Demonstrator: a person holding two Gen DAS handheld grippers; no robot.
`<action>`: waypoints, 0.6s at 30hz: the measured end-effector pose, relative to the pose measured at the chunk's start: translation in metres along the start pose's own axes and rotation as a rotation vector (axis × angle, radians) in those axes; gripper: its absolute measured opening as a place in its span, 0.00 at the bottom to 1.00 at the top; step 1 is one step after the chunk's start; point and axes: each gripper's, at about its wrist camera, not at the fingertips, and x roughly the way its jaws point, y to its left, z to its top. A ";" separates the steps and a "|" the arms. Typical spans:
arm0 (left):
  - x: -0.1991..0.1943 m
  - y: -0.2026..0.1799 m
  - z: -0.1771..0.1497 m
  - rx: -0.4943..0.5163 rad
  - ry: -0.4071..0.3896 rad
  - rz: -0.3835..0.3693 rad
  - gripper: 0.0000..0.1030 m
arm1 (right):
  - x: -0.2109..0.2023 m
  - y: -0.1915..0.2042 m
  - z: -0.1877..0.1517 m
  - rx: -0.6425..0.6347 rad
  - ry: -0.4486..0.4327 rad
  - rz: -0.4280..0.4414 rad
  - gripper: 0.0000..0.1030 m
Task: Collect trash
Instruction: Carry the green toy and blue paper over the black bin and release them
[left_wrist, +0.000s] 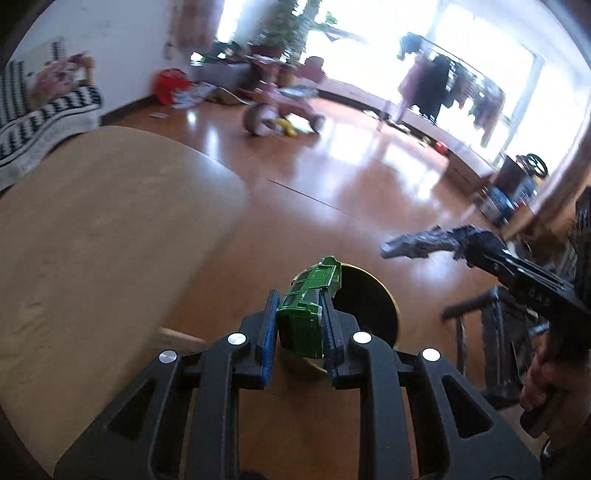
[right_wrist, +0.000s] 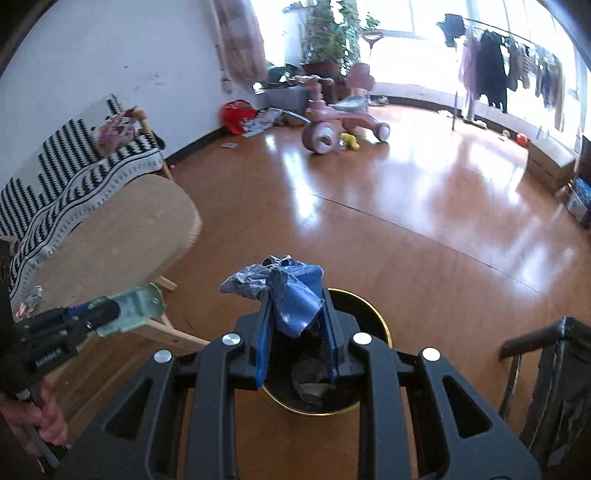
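Left claw (left_wrist: 301, 325) clamps a crushed green wrapper (left_wrist: 308, 306) between its blue pads; the wrapper sticks out past the fingertips toward the far side. Just beyond and below it sits a round black trash bin with a gold rim (left_wrist: 395, 314), partly hidden by the claw, standing on the glossy wooden floor (left_wrist: 332, 192).

Right claw (right_wrist: 297, 321) grips a crumpled blue plastic wrapper (right_wrist: 291, 291), which bunches up above the pads and spills to the left. The same bin (right_wrist: 384, 325) lies directly under this claw, dark trash visible inside.

In the left wrist view the right claw shows at right with its wrapper looking grey-blue, a hand (left_wrist: 535, 384) on its handle. In the right wrist view the left claw shows at near left with its green wrapper, another hand (right_wrist: 44, 417) below it.

Left of the bin is a rounded light wooden desk (left_wrist: 92, 236); behind it a black-and-white patterned sofa (right_wrist: 66, 184). A dark metal chair frame (right_wrist: 546, 362) stands at near right.

Far across the floor: a pink tricycle (right_wrist: 340, 122), a red basket (right_wrist: 236, 114), potted plants (right_wrist: 328, 40), a rack of hanging clothes (right_wrist: 498, 70) by bright windows. Left view is blurred in its far parts.
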 end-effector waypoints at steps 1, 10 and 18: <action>0.008 -0.007 0.000 0.014 0.012 -0.007 0.20 | 0.001 -0.005 -0.002 0.005 0.004 -0.004 0.23; 0.046 -0.026 -0.004 0.032 0.064 -0.047 0.20 | 0.010 -0.032 -0.019 0.033 0.032 -0.016 0.23; 0.060 -0.033 -0.005 0.046 0.082 -0.074 0.20 | 0.022 -0.029 -0.013 0.039 0.043 -0.020 0.23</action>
